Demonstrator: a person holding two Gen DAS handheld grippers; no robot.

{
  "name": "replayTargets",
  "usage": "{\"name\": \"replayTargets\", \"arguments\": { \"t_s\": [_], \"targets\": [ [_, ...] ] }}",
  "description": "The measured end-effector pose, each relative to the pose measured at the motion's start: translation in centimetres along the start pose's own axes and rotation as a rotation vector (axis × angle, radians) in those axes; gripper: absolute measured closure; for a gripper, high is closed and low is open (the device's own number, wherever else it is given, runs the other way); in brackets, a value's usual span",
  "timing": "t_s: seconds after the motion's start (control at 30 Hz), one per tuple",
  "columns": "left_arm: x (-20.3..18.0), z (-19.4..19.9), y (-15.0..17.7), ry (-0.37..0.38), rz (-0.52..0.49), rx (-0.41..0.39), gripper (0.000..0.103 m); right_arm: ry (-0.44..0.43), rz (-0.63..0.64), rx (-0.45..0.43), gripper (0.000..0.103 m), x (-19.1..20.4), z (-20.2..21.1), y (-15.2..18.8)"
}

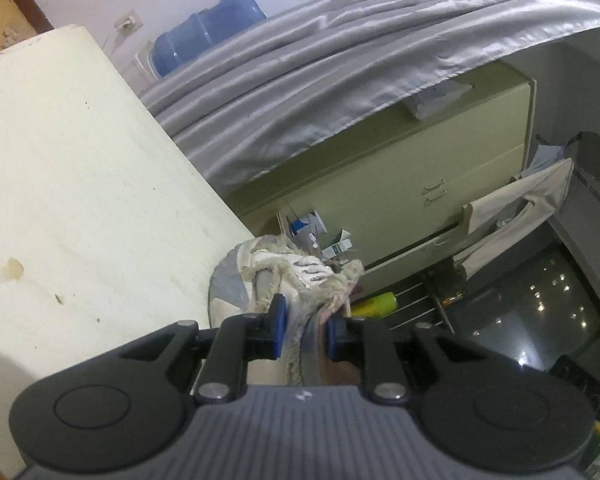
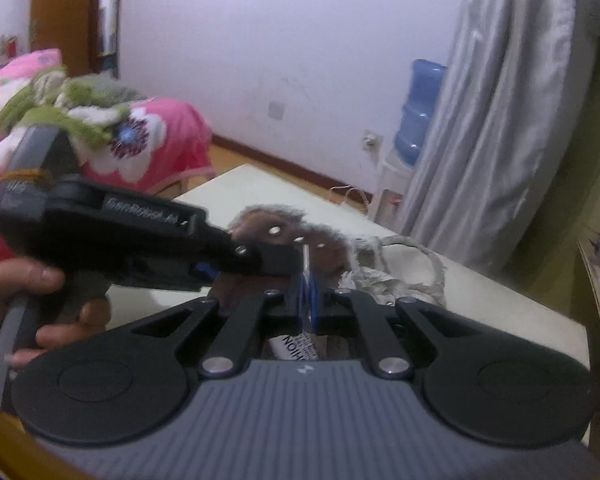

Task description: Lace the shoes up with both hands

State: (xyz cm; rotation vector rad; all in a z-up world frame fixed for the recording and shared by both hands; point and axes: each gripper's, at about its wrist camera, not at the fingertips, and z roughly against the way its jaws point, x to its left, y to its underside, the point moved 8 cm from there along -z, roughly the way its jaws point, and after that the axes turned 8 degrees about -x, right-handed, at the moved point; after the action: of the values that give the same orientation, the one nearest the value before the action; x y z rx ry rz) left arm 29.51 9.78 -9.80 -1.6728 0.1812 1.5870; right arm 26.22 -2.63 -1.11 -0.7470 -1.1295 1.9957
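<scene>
A worn shoe [image 1: 296,264] with frayed cream trim and metal eyelets lies at the cream table's [image 1: 80,180] edge. My left gripper [image 1: 305,326] is shut on the shoe's grey-and-white side wall, which fills the gap between its blue pads. In the right wrist view the shoe [image 2: 284,232] looks brownish, and the left gripper [image 2: 276,264] comes in from the left, held by a hand [image 2: 40,280]. My right gripper [image 2: 308,300] is shut, with a thin white lace tip [image 2: 306,258] sticking up from between its pads just below the eyelets.
A grey curtain [image 1: 340,60] hangs beyond the table, with a blue water bottle [image 2: 418,112] beside it. A cream cabinet [image 1: 440,160] with cluttered shelves stands past the shoe. Pink bedding [image 2: 160,136] lies behind the table [image 2: 260,188].
</scene>
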Motion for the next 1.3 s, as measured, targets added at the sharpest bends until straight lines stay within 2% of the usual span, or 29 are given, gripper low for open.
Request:
{"name": "replayTargets", "arguments": {
  "t_s": [0.2, 0.3, 0.4, 0.5, 0.77, 0.9, 0.93, 1.0, 1.07, 1.17, 1.23, 1.3],
  "targets": [
    [-0.3, -0.2, -0.3, 0.006, 0.001, 0.002, 0.083, 0.093, 0.018, 0.022, 0.103, -1.2, -0.9, -0.1],
    [-0.2, -0.4, -0.4, 0.013, 0.010, 0.003, 0.083, 0.040, 0.014, 0.025, 0.103, -0.9, -1.3, 0.2],
    [-0.2, -0.5, -0.4, 0.017, 0.011, 0.001, 0.083, 0.021, 0.063, 0.022, 0.102, -0.1, -1.0, 0.7],
    [-0.1, 0.0, 0.4, 0.012, 0.024, -0.010, 0.083, 0.004, 0.041, 0.033, 0.103, -0.3, -1.2, 0.7],
    [-0.2, -0.4, -0.2, 0.017, 0.012, -0.003, 0.082, 0.026, 0.036, 0.067, 0.103, -0.6, -1.7, 0.6],
    [-0.4, -0.3, -0.2, 0.019, -0.003, -0.006, 0.082, 0.023, 0.023, 0.056, 0.103, -0.5, -1.8, 0.6],
    [-0.4, -0.3, -0.2, 0.018, -0.011, -0.006, 0.081, 0.020, 0.022, 0.050, 0.103, -0.5, -1.8, 0.6],
    [-0.5, -0.2, -0.1, 0.018, -0.037, 0.004, 0.072, 0.023, 0.016, 0.040, 0.103, -0.5, -1.9, 0.6],
    [-1.0, 0.2, 0.2, 0.013, -0.095, 0.013, 0.068, 0.027, 0.012, 0.029, 0.103, -0.5, -2.2, 0.6],
    [-2.1, 2.1, -0.2, 0.042, -0.174, -0.051, 0.068, 0.065, 0.018, -0.008, 0.102, -0.8, -2.4, 0.3],
    [-2.0, 2.8, -1.5, 0.080, -0.106, -0.090, 0.068, 0.053, -0.005, -0.041, 0.102, -0.9, -2.5, 0.3],
    [-1.1, 2.5, -3.1, 0.074, -0.002, -0.120, 0.068, 0.047, -0.011, -0.075, 0.102, -1.0, -2.3, 0.5]
  ]
}}
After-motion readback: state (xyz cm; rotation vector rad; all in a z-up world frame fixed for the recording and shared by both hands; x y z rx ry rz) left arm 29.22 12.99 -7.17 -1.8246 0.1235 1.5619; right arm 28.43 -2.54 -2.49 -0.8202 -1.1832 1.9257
